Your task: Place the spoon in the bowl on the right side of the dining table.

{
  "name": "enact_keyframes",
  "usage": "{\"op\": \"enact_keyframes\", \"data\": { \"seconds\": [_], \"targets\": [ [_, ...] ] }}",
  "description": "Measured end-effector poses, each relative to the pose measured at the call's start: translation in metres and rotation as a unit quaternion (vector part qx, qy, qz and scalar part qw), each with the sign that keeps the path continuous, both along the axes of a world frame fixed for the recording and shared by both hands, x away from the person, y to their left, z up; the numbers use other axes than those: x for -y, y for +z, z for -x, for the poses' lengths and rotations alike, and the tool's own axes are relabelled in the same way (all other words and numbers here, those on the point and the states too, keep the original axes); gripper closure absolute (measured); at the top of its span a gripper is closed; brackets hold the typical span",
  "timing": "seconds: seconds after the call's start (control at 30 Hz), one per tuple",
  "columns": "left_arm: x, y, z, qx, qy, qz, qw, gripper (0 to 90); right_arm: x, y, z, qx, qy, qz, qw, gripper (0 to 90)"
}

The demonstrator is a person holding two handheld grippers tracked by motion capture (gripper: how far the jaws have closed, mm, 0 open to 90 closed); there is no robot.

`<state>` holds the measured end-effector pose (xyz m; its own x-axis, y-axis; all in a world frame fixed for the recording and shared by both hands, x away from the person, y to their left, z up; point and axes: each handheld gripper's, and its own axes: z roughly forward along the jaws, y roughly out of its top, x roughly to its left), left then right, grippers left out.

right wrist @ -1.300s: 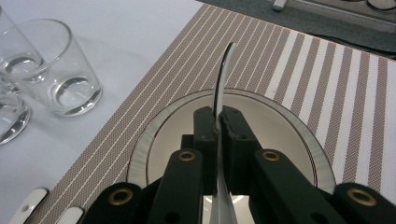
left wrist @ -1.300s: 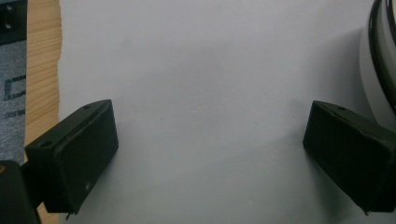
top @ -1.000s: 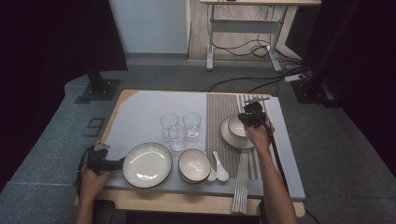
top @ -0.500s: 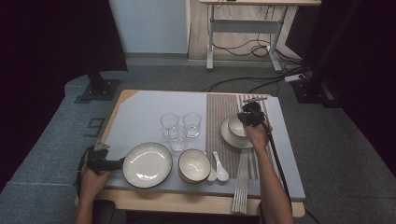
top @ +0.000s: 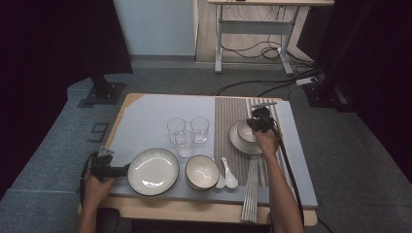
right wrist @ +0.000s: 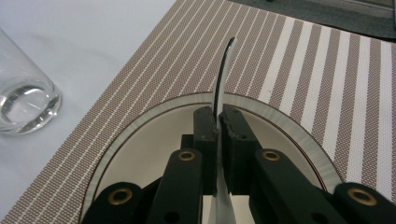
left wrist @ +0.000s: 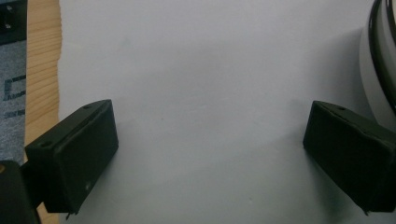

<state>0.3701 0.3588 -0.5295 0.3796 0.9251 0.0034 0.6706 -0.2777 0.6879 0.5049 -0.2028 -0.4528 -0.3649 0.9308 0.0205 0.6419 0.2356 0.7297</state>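
Right claw [right wrist: 217, 122] clamped on the thin rim of a small white bowl with a dark edge [right wrist: 223, 70], jaws pinching the wall from either side. In the high view, same claw [top: 256, 123] at the small bowl [top: 244, 131], bowl sitting on a white saucer plate with a brown ring [top: 237, 141], saucer on the brown-and-white striped woven placemat [top: 228, 109] toward the right of the grey-topped desk [top: 145, 116].

Left claw [left wrist: 210, 154] wide apart, nothing between the jaws, low over bare grey surface near the front left corner. In the high view, left claw [top: 125, 169] just beside the rim of a large white dinner plate with a dark rim [top: 153, 171]; contact not discernible.

Medium white bowl [top: 202, 172] right of the large plate, white ceramic spoon [top: 228, 177] beside it. Three clear drinking glasses [top: 186, 132] clustered mid-desk, near the placemat edge.
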Motion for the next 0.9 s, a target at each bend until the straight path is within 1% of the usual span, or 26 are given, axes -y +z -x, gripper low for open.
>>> {"op": "enact_keyframes", "data": {
  "seconds": [0.3, 0.37, 0.47, 0.57, 0.63, 0.7, 0.87, 0.9],
  "targets": [
    [0.0, 0.0, 0.0, 0.0, 0.0, 0.0, 1.0, 2.9, 0.005, -0.009, -0.001, -0.01, -0.004, 0.0, 0.9999, 84.7],
    [0.0, 0.0, 0.0, 0.0, 0.0, 0.0, 1.0, 2.9, 0.006, -0.009, -0.001, -0.011, -0.005, -0.005, 0.9999, 84.6],
    [0.0, 0.0, 0.0, 0.0, 0.0, 0.0, 1.0, 2.9, 0.007, -0.01, -0.002, -0.012, -0.006, -0.004, 0.9999, 84.2],
    [0.0, 0.0, 0.0, 0.0, 0.0, 0.0, 1.0, 2.9, 0.009, -0.011, -0.003, -0.015, -0.01, 0.001, 0.9998, 82.4],
    [0.0, 0.0, 0.0, 0.0, 0.0, 0.0, 1.0, 2.9, 0.011, -0.012, -0.003, -0.016, -0.013, -0.003, 0.9998, 82.1],
    [0.0, 0.0, 0.0, 0.0, 0.0, 0.0, 1.0, 2.9, 0.012, -0.011, -0.004, -0.016, -0.015, -0.002, 0.9998, 81.5],
    [0.0, 0.0, 0.0, 0.0, 0.0, 0.0, 1.0, 2.9, 0.015, -0.012, -0.004, -0.018, -0.016, -0.002, 0.9997, 78.6],
    [0.0, 0.0, 0.0, 0.0, 0.0, 0.0, 1.0, 2.9, 0.015, -0.013, -0.004, -0.019, -0.017, -0.001, 0.9997, 76.6]
  ]
}}
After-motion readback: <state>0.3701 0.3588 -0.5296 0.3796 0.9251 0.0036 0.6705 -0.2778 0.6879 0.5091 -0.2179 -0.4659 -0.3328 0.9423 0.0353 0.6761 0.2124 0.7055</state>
